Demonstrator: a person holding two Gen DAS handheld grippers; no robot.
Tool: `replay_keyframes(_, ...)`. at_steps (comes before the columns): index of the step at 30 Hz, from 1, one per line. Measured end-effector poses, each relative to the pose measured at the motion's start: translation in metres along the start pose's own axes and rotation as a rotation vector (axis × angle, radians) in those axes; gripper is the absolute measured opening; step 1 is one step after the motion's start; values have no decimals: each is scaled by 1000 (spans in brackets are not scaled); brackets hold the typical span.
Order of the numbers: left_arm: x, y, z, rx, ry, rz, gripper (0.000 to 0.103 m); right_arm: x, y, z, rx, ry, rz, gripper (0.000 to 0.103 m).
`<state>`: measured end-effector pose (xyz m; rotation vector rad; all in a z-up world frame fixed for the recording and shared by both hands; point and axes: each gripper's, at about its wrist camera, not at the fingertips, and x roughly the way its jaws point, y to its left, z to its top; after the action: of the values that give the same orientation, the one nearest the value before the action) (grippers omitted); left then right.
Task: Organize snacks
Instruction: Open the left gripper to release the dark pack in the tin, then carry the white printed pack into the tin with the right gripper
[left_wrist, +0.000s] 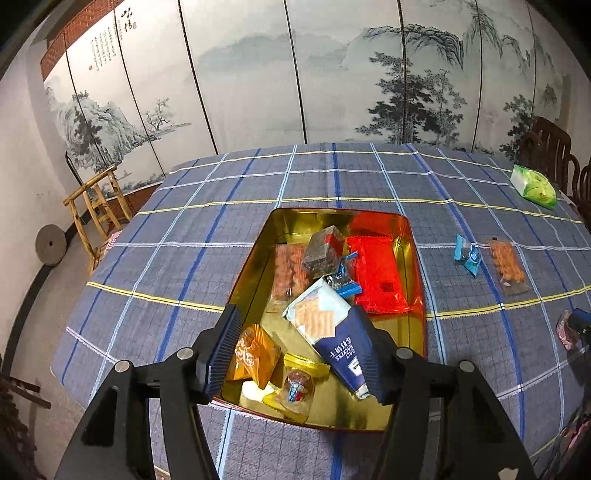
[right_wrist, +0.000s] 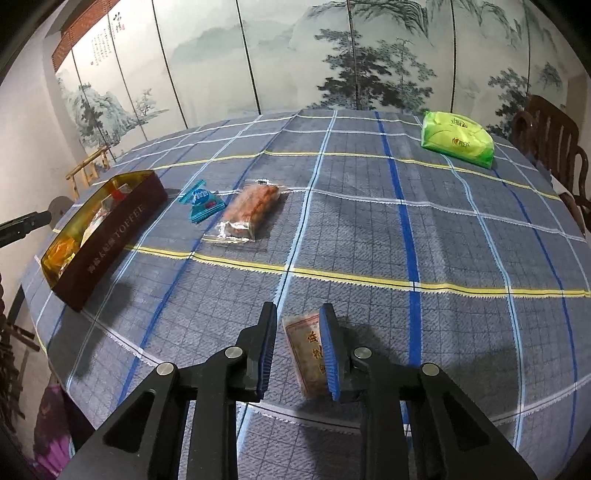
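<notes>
My left gripper (left_wrist: 295, 310) hangs open over the gold-lined tin (left_wrist: 251, 273), at its near end. A blue-and-white cracker pack (left_wrist: 325, 325) lies tilted between the fingers and leans on the right one; the left pad stands clear of it. The tin also holds a red pack (left_wrist: 376, 273), an orange pack (left_wrist: 251, 350) and other wrapped sweets. My right gripper (right_wrist: 299, 308) is shut on a brown snack pack with printed characters (right_wrist: 306, 350), held on edge just above the cloth. A blue candy (right_wrist: 202, 201) and a clear-wrapped orange bar (right_wrist: 251, 210) lie beside the brown tin (right_wrist: 110, 236).
A blue checked cloth (right_wrist: 369, 240) covers the table. A green tissue pack (right_wrist: 458, 138) sits at the far right near a dark wooden chair (right_wrist: 546, 136). A painted folding screen stands behind the table. A bamboo stool (left_wrist: 98, 206) stands off the table's left side.
</notes>
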<state>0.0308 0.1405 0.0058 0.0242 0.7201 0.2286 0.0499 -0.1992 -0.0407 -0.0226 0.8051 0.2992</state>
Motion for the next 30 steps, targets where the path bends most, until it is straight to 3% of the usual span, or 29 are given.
replay_keyframes(7,-3,-1,-2,0,-1,-18,57,-6,-4,-5,14,-10,-14,25)
replay_keyframes(8,-4,-1,-2,-1,-2,-21,58,-9,-6,-5,6,-19,-8,30)
replay_keyframes(10,-4,-4,-2,2,1,-30,59,-10,-3,-5,-37,-13,-23,55)
replay_keyframes(11,-4,-5,-2,3,3,-31,59,-9,-3,-5,-51,-10,-27,74)
replay_keyframes(12,-4,-7,-2,6,5,-33,59,-7,-2,-5,-67,-2,-25,79)
replay_keyframes(14,-4,-10,-2,13,8,-35,59,-2,-1,-5,-84,11,-4,78)
replay_keyframes(16,-4,-12,-2,19,11,-35,59,8,-1,-4,-97,49,-12,55)
replay_keyframes(17,-5,-13,-2,22,12,-35,59,19,-4,-5,-95,103,-32,31)
replay_keyframes(21,-7,-12,-2,13,11,-34,59,23,-8,-8,-98,128,-33,30)
replay_keyframes(24,-15,-6,-2,-1,-2,-42,59,7,-9,-2,-36,81,41,30)
replay_keyframes(30,-40,13,-9,-15,-42,-11,68,-22,53,35,-162,-15,117,30)
